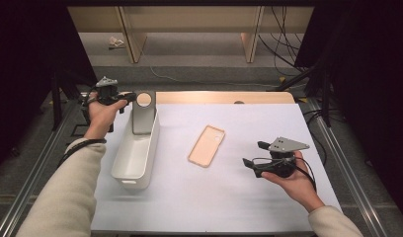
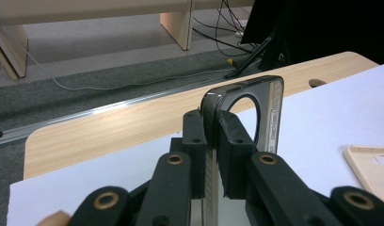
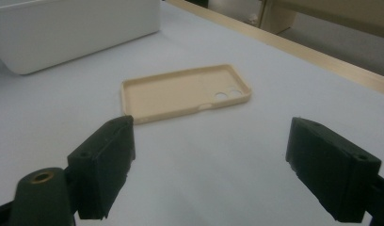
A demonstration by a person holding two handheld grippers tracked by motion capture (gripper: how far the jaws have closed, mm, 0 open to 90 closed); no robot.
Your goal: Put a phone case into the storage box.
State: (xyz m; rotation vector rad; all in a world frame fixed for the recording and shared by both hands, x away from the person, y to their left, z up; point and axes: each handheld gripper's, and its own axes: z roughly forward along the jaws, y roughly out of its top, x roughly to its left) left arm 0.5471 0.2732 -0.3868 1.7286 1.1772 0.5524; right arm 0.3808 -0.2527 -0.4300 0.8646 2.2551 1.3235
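While the left gripper point(image 1: 132, 97) clamps a grey phone case point(image 1: 142, 114) upright over the white bin point(image 1: 135, 157), the right gripper point(image 1: 254, 154) hovers wide open near the beige case point(image 1: 207, 145).

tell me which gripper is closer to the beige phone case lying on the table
Right. The right gripper sits open just right of the beige phone case, jaws aimed at it. The left gripper is off at the far left, over the white bin, clamping a grey case.
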